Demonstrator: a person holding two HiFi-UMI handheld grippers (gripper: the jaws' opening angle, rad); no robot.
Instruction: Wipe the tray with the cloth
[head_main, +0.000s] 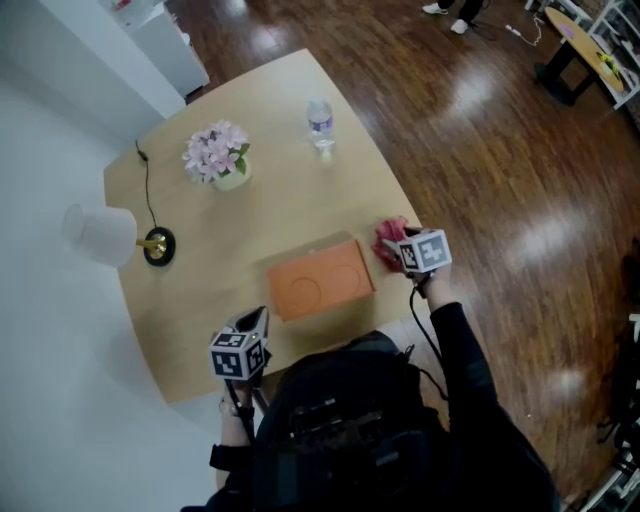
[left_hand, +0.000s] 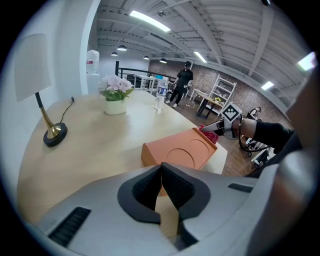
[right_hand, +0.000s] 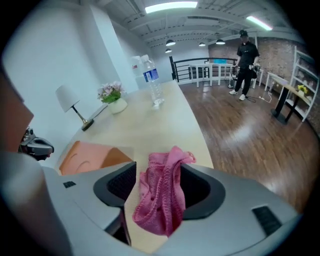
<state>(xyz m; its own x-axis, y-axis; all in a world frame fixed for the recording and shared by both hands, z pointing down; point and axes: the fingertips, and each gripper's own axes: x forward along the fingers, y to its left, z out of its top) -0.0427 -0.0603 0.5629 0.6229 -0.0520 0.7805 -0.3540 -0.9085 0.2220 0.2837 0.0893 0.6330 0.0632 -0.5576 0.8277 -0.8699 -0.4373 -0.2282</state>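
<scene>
Closest to the person, the left tongs (head_main: 255, 318) hover over the near edge of the tabletop (head_main: 260, 210). Their own view shows them clenched, pad against pad, with nothing between them.

Just beyond lies the tray (head_main: 320, 280), an orange rectangle with a round recess pressed into it, flat on the pale wood.

At the tray's right end, close to the tabletop's edge, the right tongs (head_main: 395, 243) point down at the cloth (head_main: 386, 232). In the right gripper view they stand released, jaws wide apart. The pink cloth (right_hand: 160, 200) sits bunched between them on the wood. It leans on the jaw at that view's right and is clear of the other. It lies just beside the tray, not on it.

Farther back stand a white-shaded lamp (head_main: 105, 235) on a dark base, a pot of pink flowers (head_main: 217, 155) and a water bottle (head_main: 320, 122). Past the tabletop a dark wooden floor (head_main: 480, 150) runs away, and a person (right_hand: 246, 55) in dark clothes stands far off.
</scene>
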